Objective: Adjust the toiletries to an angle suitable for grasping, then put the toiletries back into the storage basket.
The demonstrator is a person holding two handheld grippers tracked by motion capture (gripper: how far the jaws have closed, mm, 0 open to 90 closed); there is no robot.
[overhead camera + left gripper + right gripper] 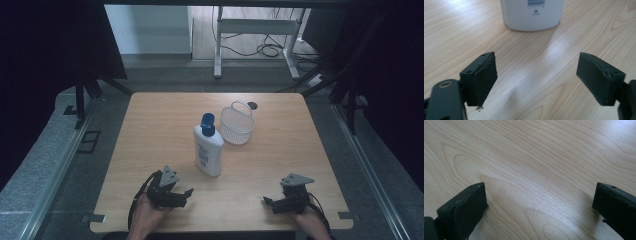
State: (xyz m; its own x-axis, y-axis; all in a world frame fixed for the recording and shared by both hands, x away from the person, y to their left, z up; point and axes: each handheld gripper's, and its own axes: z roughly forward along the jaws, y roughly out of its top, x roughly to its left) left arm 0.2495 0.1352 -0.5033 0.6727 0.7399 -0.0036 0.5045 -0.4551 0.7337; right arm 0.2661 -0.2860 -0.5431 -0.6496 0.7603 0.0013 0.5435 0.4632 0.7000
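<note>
We hold both hand-held grippers, left (186,192) and right (267,201), jaws apart and empty. Bottle (208,147) lies at twelve o'clock of the left. Next: reach in, square its sides.

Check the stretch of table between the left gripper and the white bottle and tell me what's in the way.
Nothing visible. The left gripper stands open, with bare table between it and the white bottle. The basket sits beyond the bottle.
</note>
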